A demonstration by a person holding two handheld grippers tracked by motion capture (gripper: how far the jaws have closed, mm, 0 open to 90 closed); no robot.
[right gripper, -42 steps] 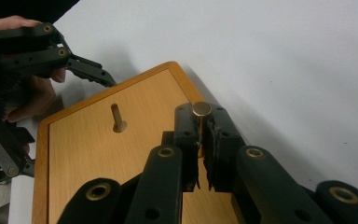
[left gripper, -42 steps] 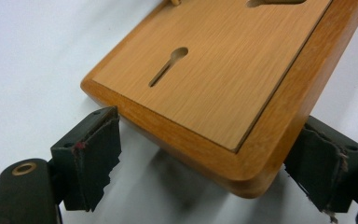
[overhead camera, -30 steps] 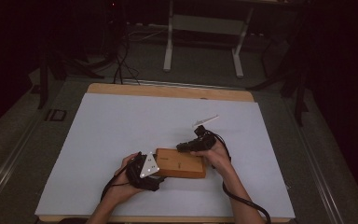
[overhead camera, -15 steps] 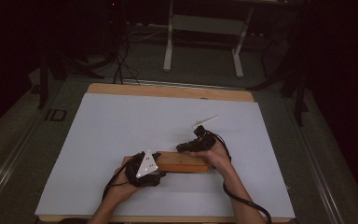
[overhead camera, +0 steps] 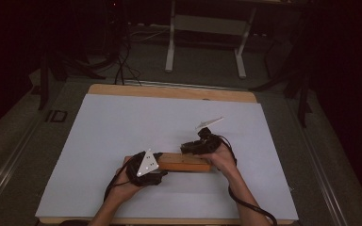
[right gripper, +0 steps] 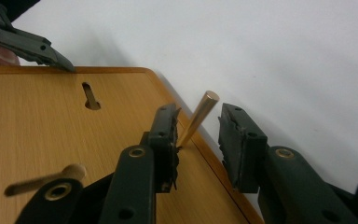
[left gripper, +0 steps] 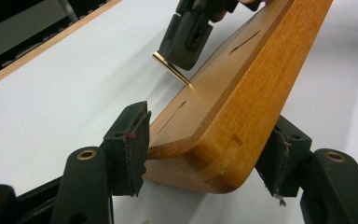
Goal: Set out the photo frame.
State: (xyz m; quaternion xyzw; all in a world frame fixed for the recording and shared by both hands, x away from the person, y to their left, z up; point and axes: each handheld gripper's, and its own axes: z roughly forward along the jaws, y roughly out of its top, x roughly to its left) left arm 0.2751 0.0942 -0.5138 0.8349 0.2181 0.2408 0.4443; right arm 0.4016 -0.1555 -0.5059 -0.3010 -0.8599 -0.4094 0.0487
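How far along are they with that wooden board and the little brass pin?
Done: the left gripper clamps the wooden board by one end, tilted off the white table. In hand: the brass pin leans at the board's surface between the right gripper jaws, which have just been opening and no longer pinch it. Left, probably: seating it upright.

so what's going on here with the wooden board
A person works with a claw in each hand on a wooden board lying on the white table. The left claw straddles the board's rounded end, its jaws having just been closing on it. The right claw has just been opening around a small brass pin standing tilted in the board's face, so the pin now looks free between its jaws.
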